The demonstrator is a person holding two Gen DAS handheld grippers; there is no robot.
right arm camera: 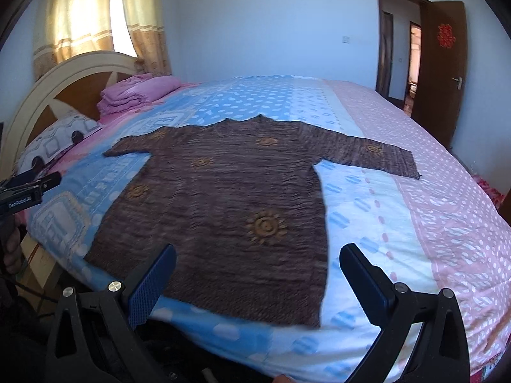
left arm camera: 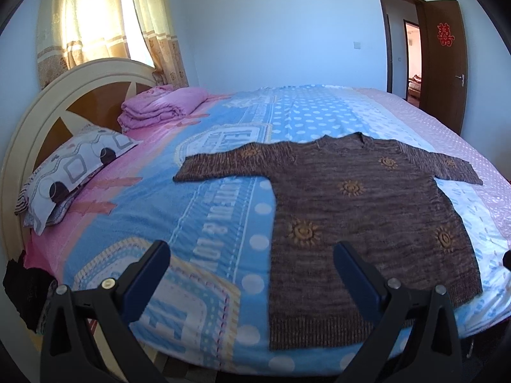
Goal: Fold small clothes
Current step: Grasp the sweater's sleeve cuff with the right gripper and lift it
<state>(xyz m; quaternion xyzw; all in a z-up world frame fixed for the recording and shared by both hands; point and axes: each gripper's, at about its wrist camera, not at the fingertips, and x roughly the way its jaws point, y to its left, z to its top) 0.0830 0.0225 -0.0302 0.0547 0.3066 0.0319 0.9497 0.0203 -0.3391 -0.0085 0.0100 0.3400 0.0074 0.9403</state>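
Here, faint "GenRobot" lettering on left claw (right arm camera: 48,180), beside brown sweater (right arm camera: 223,210).

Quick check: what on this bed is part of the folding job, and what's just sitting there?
Job: brown sweater, left gripper, right gripper.

Lying about: pink folded blanket, patterned pillow.

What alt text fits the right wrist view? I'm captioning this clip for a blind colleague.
A brown knitted sweater with yellow sun motifs lies flat, sleeves spread, on a bed with a blue, white and pink cover. The right gripper hovers at its hem, jaws open; a folded pink blanket sits by the headboard.
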